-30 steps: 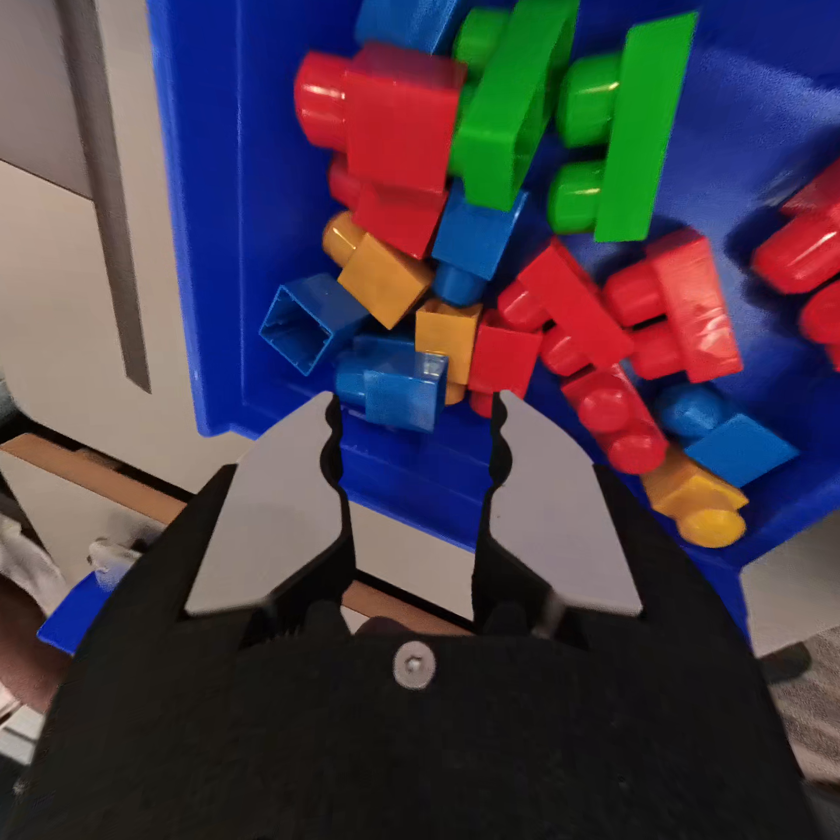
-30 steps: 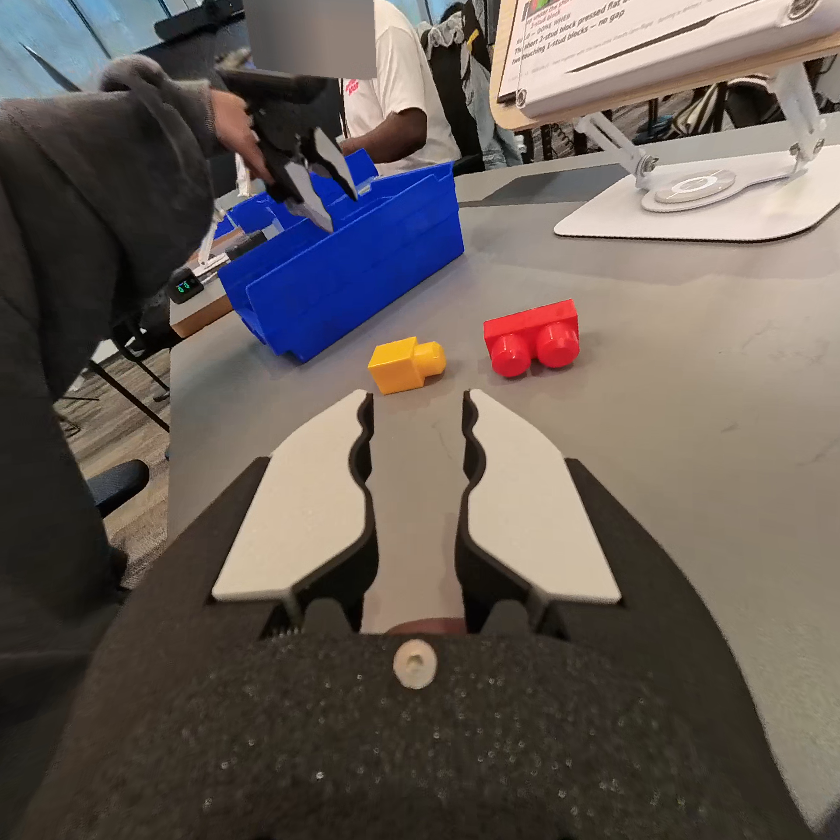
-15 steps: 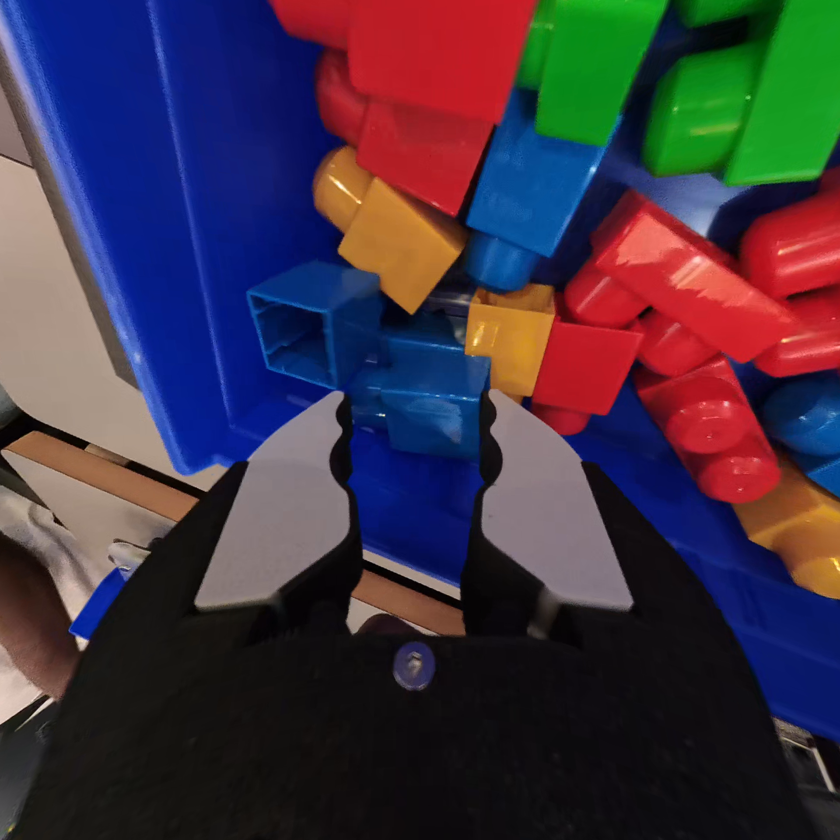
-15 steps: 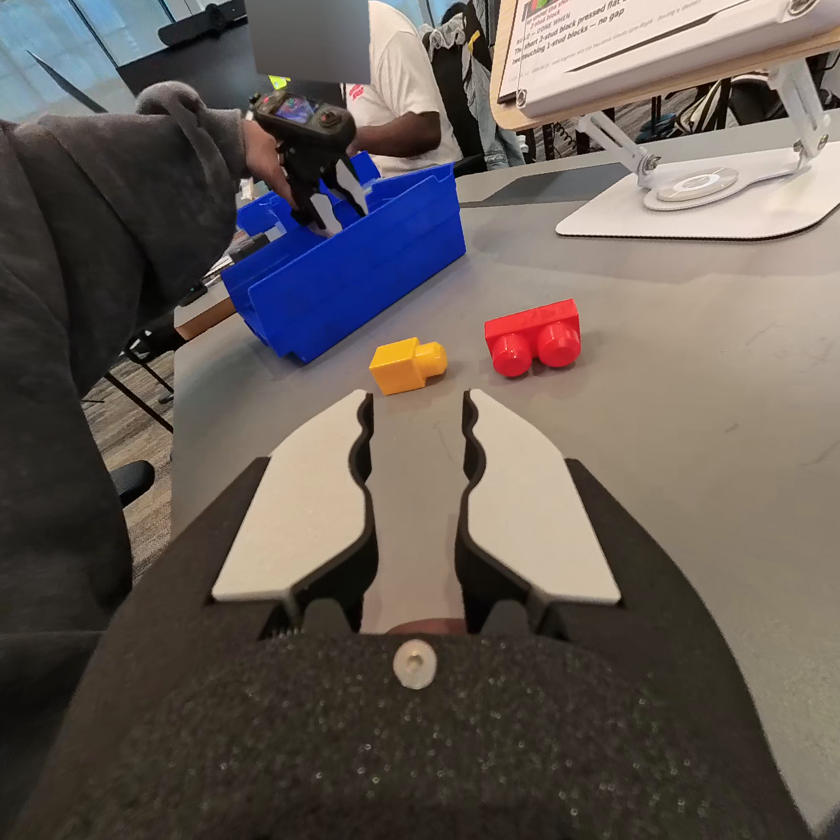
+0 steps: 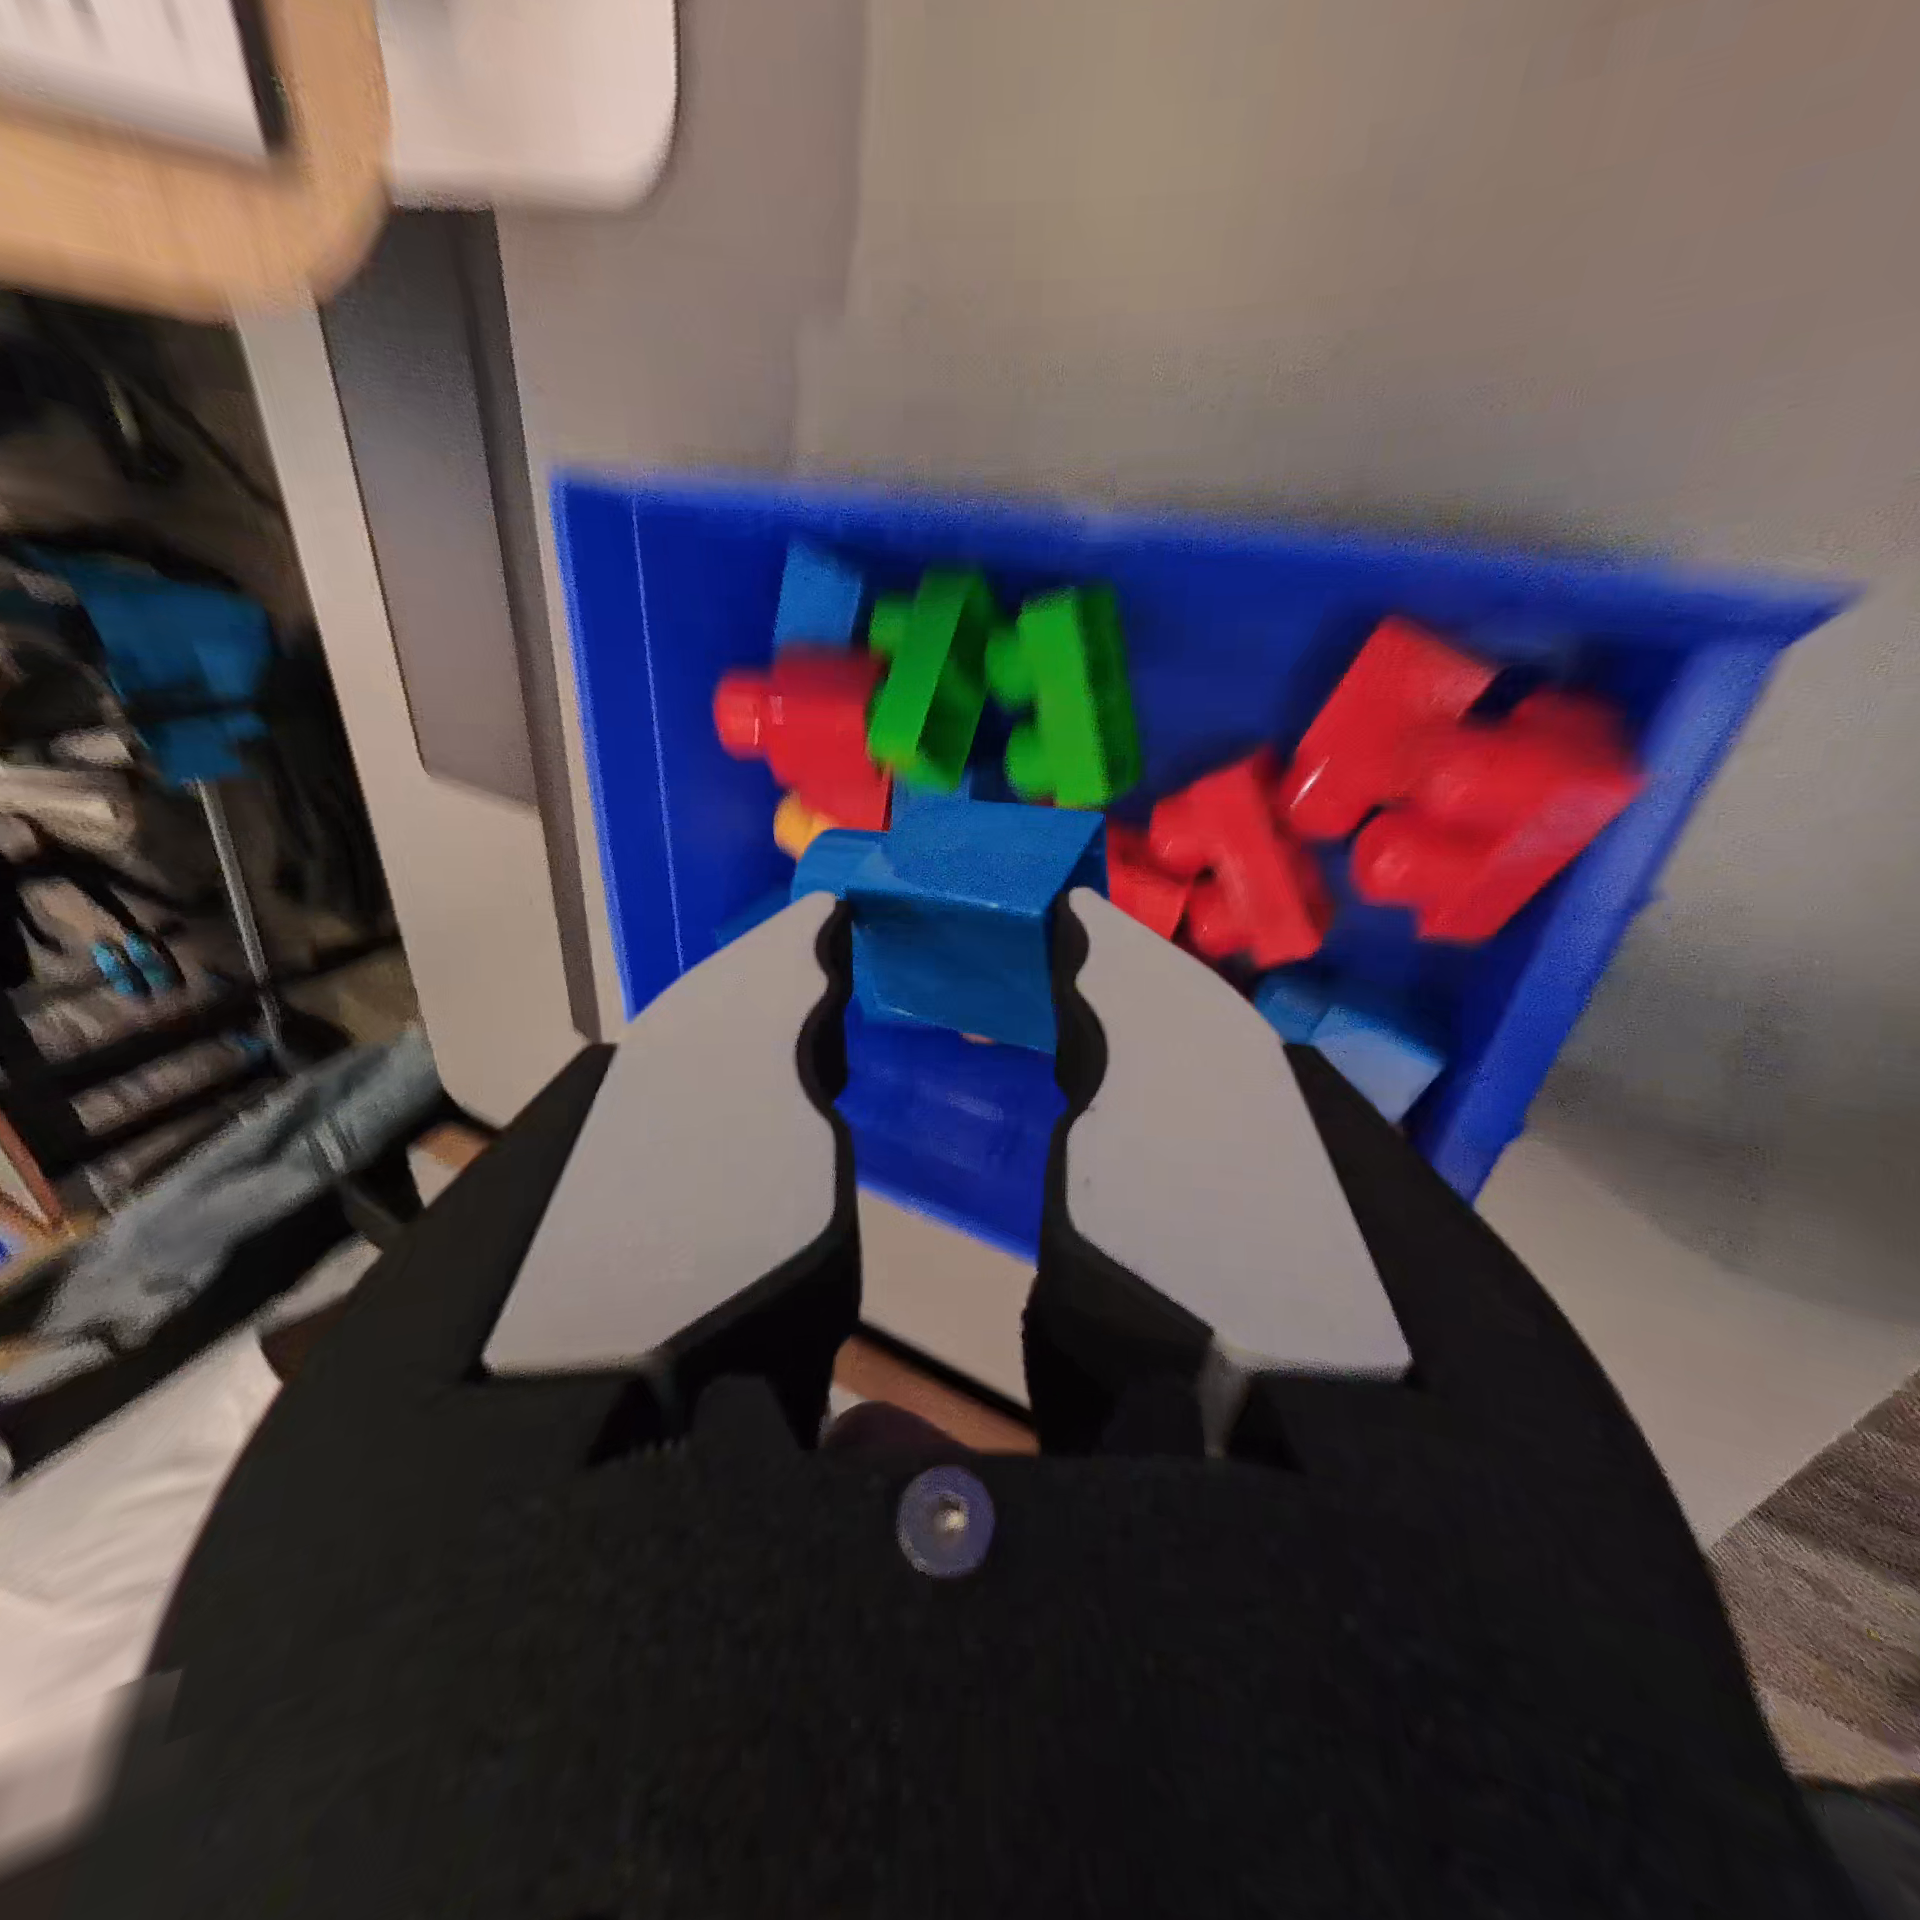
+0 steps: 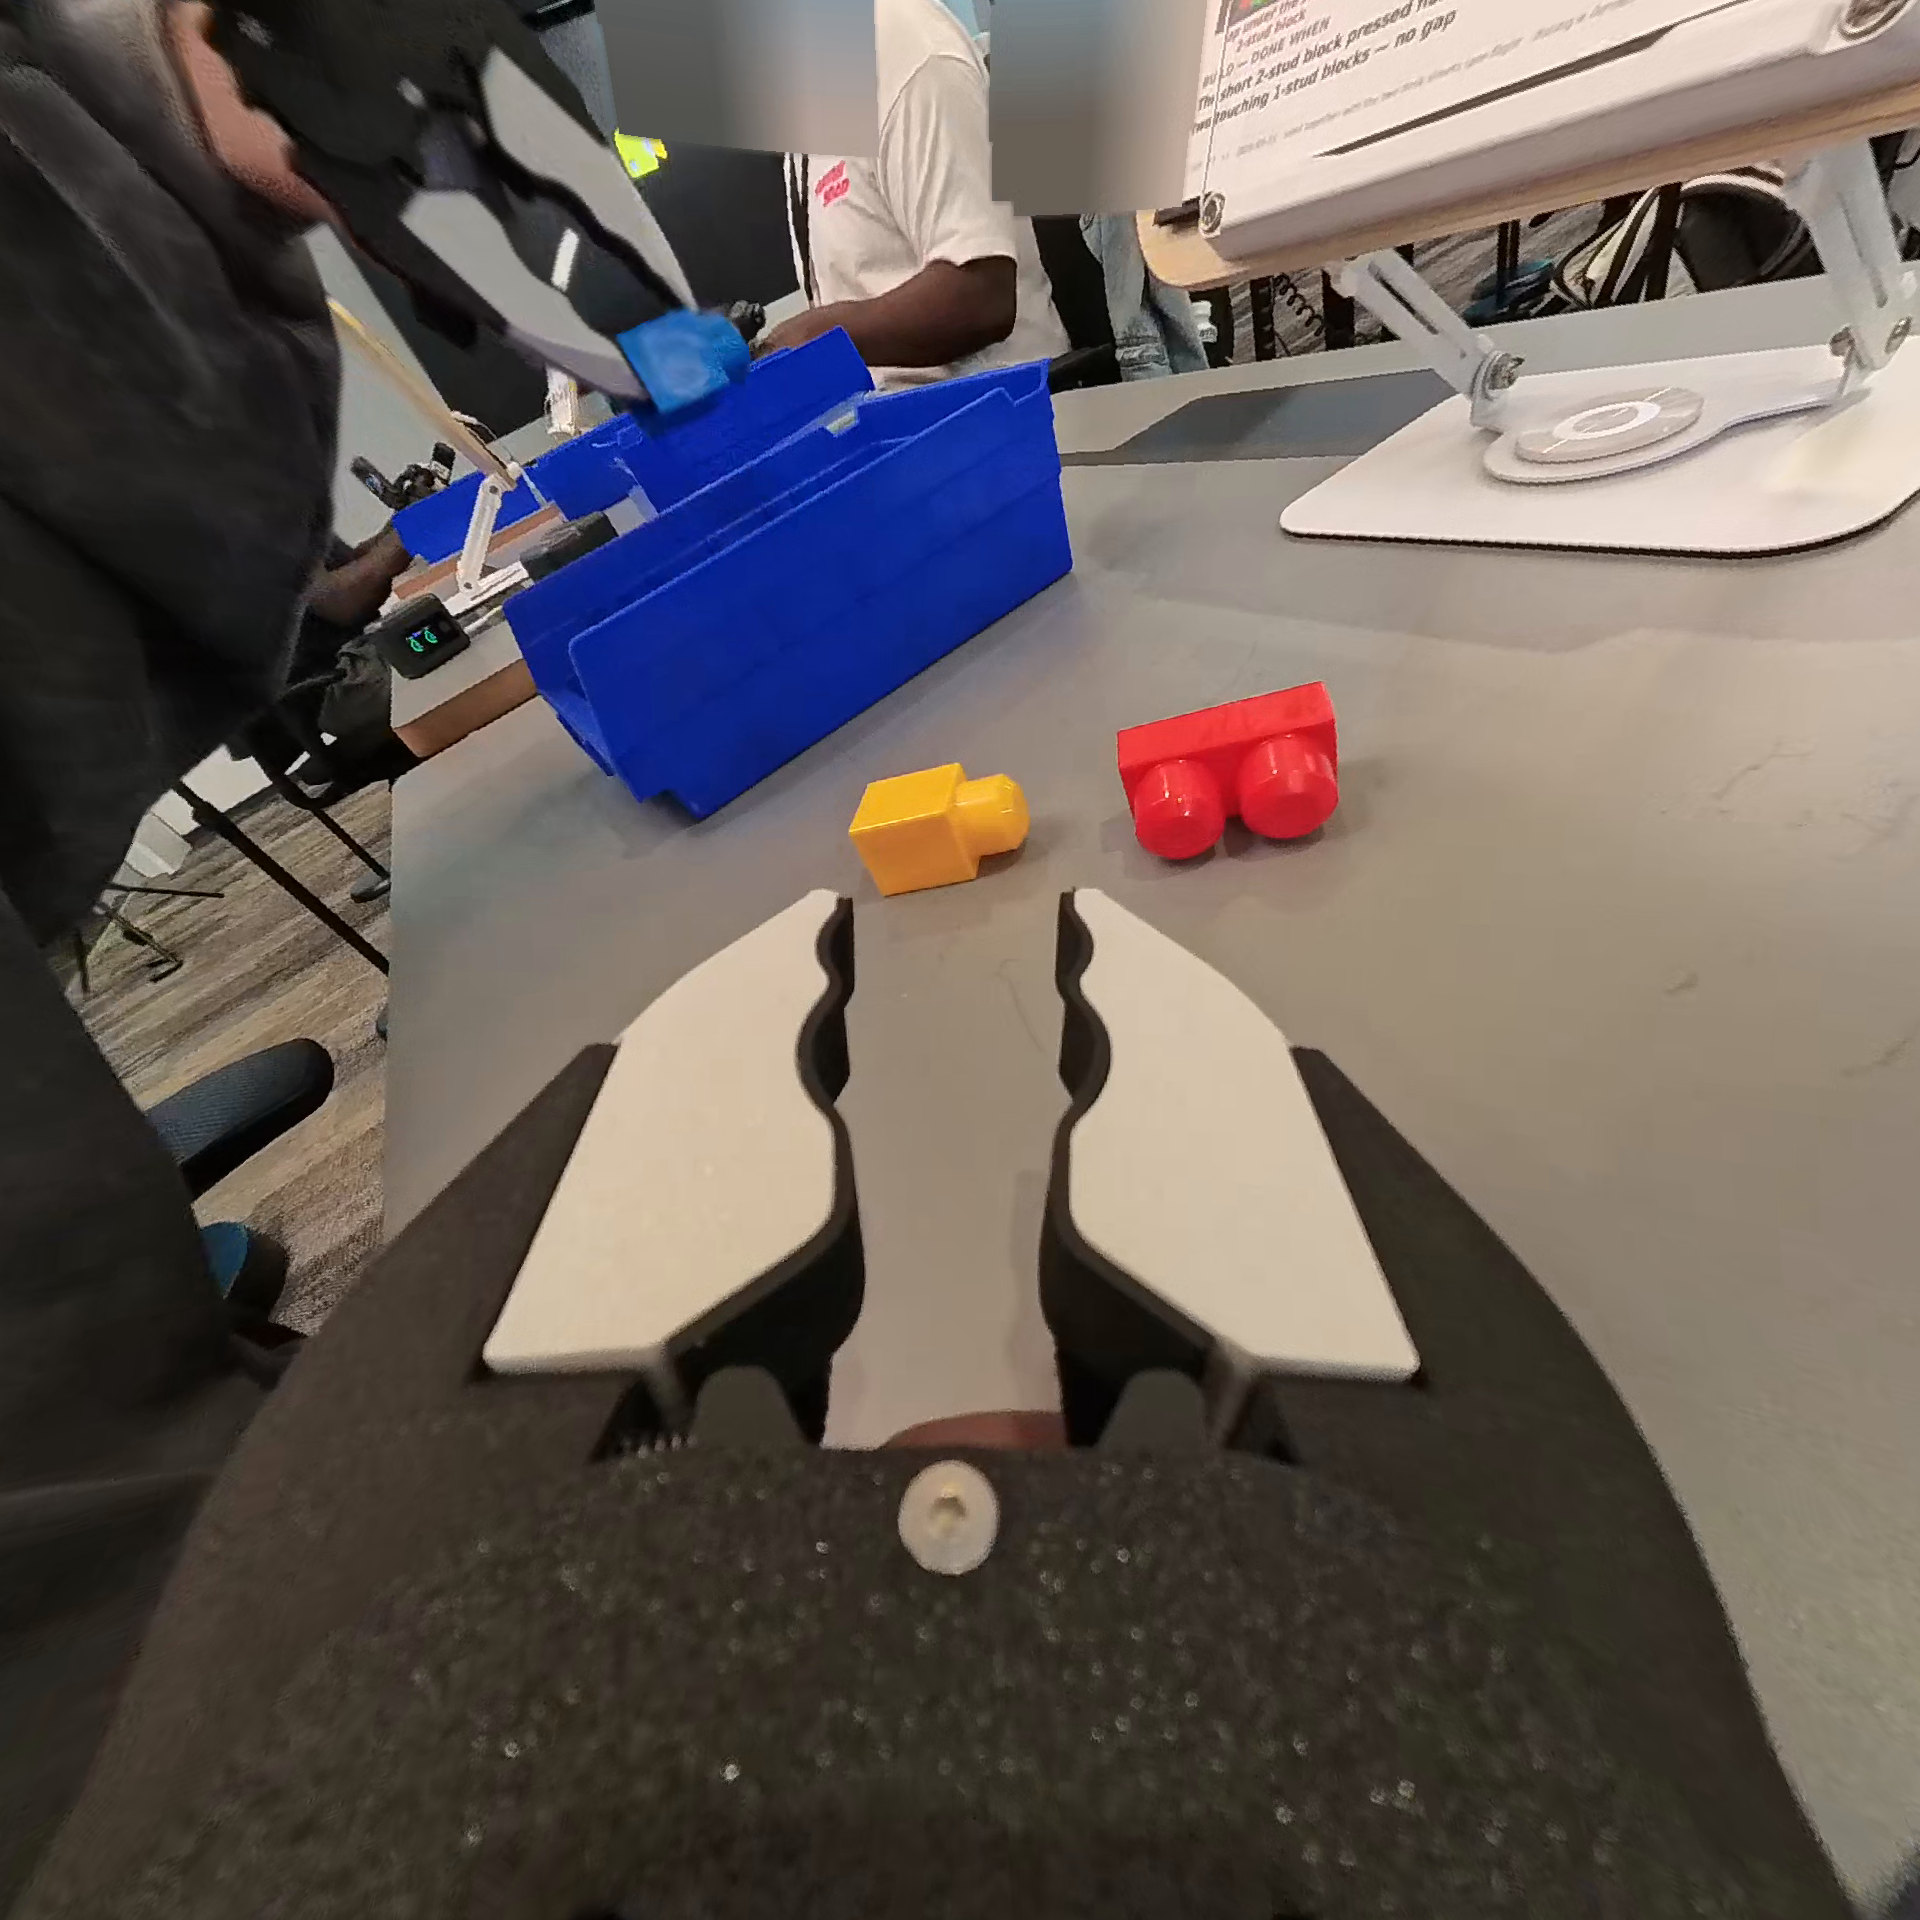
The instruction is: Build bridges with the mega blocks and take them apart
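My left gripper (image 5: 951,920) is shut on a small blue block (image 5: 961,914) and holds it in the air above the blue bin (image 5: 1621,894). The bin holds several red, green, blue and yellow blocks. In the right wrist view the left gripper (image 6: 665,364) and its blue block (image 6: 681,362) hang above the bin (image 6: 810,613). My right gripper (image 6: 956,914) is open and empty, low over the grey table (image 6: 1558,987). A yellow one-stud block (image 6: 930,826) lies on its side just beyond its tips. A red two-stud block (image 6: 1231,764) lies to the right of it.
A white tablet stand (image 6: 1621,457) with an instruction sheet stands at the back right. A second blue bin (image 6: 468,520) and a small device (image 6: 421,644) sit on a neighbouring desk at the left. A person in a white shirt (image 6: 914,208) sits behind the table. The left gripper's tips are roughly 35 cm from the right gripper's.
My left gripper closed on the blue block in the bin and lifted it up out of the bin. My right gripper stayed still.
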The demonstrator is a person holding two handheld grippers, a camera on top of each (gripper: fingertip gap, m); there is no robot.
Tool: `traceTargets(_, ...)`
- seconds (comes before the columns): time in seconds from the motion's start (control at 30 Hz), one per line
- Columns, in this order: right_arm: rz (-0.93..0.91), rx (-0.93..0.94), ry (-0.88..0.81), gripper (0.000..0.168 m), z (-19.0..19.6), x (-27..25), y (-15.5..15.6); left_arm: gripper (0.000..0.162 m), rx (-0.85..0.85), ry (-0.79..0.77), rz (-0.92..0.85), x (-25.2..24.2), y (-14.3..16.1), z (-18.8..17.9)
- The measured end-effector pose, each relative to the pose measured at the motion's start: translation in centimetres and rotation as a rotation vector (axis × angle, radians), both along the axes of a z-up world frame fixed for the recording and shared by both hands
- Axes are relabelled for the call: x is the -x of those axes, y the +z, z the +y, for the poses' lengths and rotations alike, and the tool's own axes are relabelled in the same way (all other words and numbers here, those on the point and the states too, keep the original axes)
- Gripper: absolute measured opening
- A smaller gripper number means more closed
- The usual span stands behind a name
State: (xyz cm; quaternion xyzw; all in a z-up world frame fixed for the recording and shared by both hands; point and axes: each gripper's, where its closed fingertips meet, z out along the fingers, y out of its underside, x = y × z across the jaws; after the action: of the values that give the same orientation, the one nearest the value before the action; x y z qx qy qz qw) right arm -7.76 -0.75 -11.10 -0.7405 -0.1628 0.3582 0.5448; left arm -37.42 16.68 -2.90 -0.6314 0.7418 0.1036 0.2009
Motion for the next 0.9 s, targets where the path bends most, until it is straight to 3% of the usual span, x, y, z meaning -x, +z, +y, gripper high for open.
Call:
traceTargets(0.13,-0.012,-0.005,0.002,0.037,0.0,0.1,0.0,0.036,-0.003,-0.221,-0.037,-7.5,-0.8,-5.5)
traceTargets(0.33,-0.014,-0.010,0.002,0.037,-0.1,0.1,0.0,0.035,-0.002,-0.480,0.047,-14.3,-8.4,-8.1)
traceTargets(0.47,-0.010,-0.016,-0.001,0.037,-0.1,0.1,0.1,0.035,0.080,-0.488,0.115,-14.7,-12.1,-6.4)
traceTargets(0.57,0.007,-0.008,0.004,0.038,-0.3,0.0,0.1,0.034,0.131,-0.528,0.108,-15.2,-13.0,-6.7)
traceTargets(0.6,0.014,-0.006,0.005,0.037,-0.3,0.0,0.2,0.017,0.121,-0.562,0.099,-15.6,-12.9,-6.8)
traceTargets(0.7,0.030,0.001,0.009,0.037,-0.4,-0.1,0.2,0.003,0.122,-0.627,0.063,-16.7,-12.8,-7.5)
traceTargets(0.9,0.037,0.001,0.007,0.038,-0.4,-0.2,0.2,0.024,0.127,-0.622,0.114,-15.8,-13.7,-8.5)
